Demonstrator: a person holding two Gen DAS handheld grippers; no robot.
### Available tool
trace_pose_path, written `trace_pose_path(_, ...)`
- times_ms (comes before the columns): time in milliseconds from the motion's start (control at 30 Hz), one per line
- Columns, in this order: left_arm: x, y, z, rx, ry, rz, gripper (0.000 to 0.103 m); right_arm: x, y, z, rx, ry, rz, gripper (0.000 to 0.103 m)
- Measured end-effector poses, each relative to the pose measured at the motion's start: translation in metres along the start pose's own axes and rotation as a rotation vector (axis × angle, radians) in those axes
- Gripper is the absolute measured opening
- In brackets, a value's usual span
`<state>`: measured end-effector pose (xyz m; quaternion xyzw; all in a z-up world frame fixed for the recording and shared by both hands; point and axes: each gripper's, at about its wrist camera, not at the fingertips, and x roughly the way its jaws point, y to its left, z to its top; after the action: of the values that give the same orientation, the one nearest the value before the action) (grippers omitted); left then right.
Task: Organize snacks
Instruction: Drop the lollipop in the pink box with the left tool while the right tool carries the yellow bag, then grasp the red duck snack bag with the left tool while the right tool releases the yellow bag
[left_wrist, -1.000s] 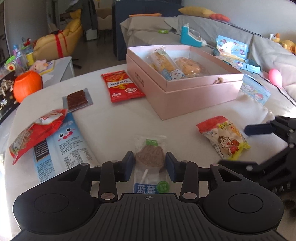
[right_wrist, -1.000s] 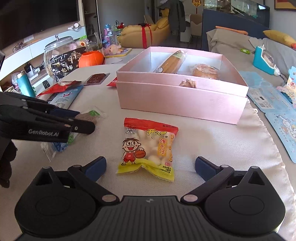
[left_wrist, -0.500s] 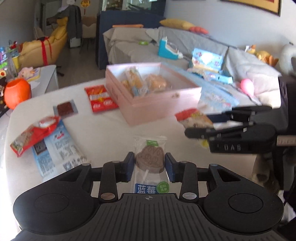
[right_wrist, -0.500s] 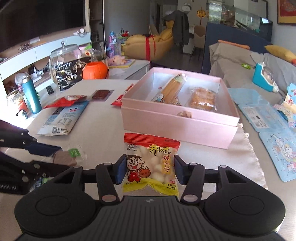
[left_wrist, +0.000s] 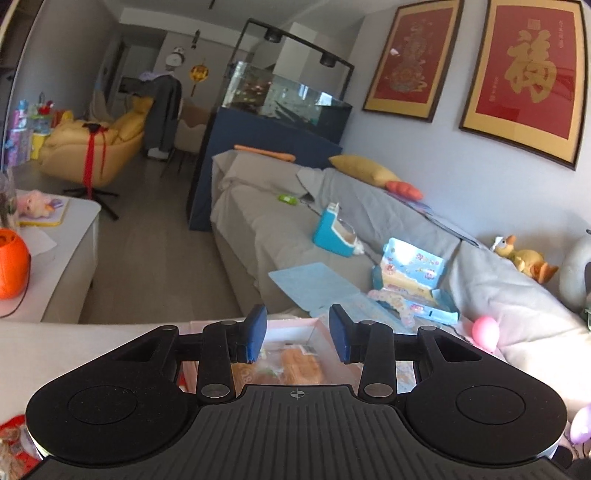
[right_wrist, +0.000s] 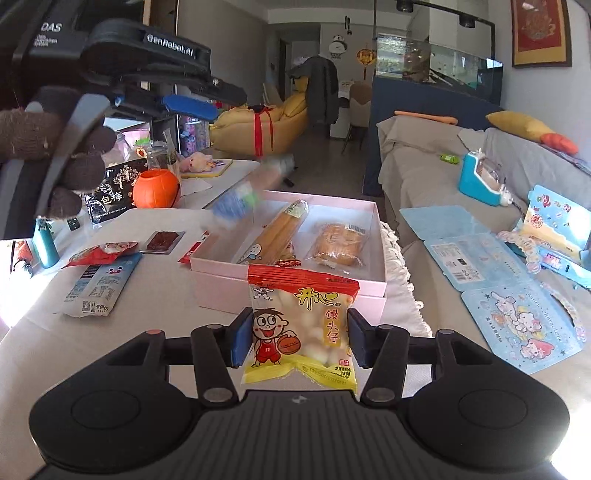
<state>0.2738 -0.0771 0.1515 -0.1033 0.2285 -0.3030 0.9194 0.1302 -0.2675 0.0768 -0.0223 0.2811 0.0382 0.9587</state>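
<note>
My left gripper (left_wrist: 297, 338) is open and empty, held high over the pink box (left_wrist: 295, 326), whose wrapped bread (left_wrist: 299, 367) shows between the fingers. In the right wrist view the left gripper (right_wrist: 192, 107) hangs at upper left, and a blurred clear-and-blue biscuit packet (right_wrist: 236, 201) is in the air, falling toward the pink box (right_wrist: 288, 286). My right gripper (right_wrist: 295, 341) is shut on the yellow-and-red bun snack bag (right_wrist: 301, 332), lifted in front of the box. The box holds a long bread stick (right_wrist: 277, 232) and a wrapped cake (right_wrist: 340, 242).
On the table left of the box lie a blue-white packet (right_wrist: 98, 282), a red packet (right_wrist: 99, 251) and a small dark snack (right_wrist: 162, 242). An orange pumpkin pot (right_wrist: 155, 188) and a teal bottle (right_wrist: 44, 243) stand behind. Blue cards (right_wrist: 517, 314) lie on the sofa at right.
My left gripper rose over the box, opened and let go of the biscuit packet, which now falls. My right gripper closed on the bun snack bag and lifted it.
</note>
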Motion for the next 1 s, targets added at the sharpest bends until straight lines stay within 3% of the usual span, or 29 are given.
trace_pose_path(67, -0.010, 0.009, -0.019, -0.033, 0.002, 0.000, 0.041, 0.001, -0.004, 0.007, -0.018, -0.012, -0.010, 0.052)
trace_pose_path(233, -0.030, 0.049, -0.063, -0.087, 0.065, 0.116, 0.041, 0.014, -0.026, 0.065, 0.023, -0.078, -0.001, 0.053)
trace_pose_path(300, -0.037, 0.070, -0.075, -0.136, 0.093, 0.173, 0.041, 0.032, -0.040, 0.097, 0.078, -0.089, 0.029, 0.061)
trace_pose_path(333, -0.043, 0.080, -0.080, -0.155, 0.097, 0.197, 0.041, 0.044, -0.046, 0.111, 0.103, -0.078, 0.049, 0.075)
trace_pose_path(400, -0.055, 0.098, -0.090, -0.174, 0.084, 0.228, 0.041, 0.070, -0.053, 0.124, 0.132, -0.057, 0.058, 0.079)
trace_pose_path(500, -0.081, 0.127, -0.097, -0.170, 0.016, 0.318, 0.041, 0.095, -0.048, 0.108, 0.153, 0.005, 0.026, 0.078)
trace_pose_path(600, -0.093, 0.158, -0.096, -0.177, -0.032, 0.429, 0.041, 0.097, -0.018, 0.067, 0.131, 0.051, 0.130, 0.078)
trace_pose_path(733, -0.082, 0.197, -0.096, -0.203, -0.012, 0.508, 0.042, 0.093, 0.051, 0.037, 0.011, 0.089, 0.260, 0.078)
trace_pose_path(833, -0.077, 0.214, -0.104, -0.242, 0.014, 0.490, 0.042, 0.098, 0.099, 0.030, -0.055, 0.135, 0.356, 0.078)
trace_pose_path(1000, -0.089, 0.206, -0.118, -0.281, 0.011, 0.372, 0.041, 0.108, 0.151, 0.018, -0.117, 0.188, 0.397, 0.078)
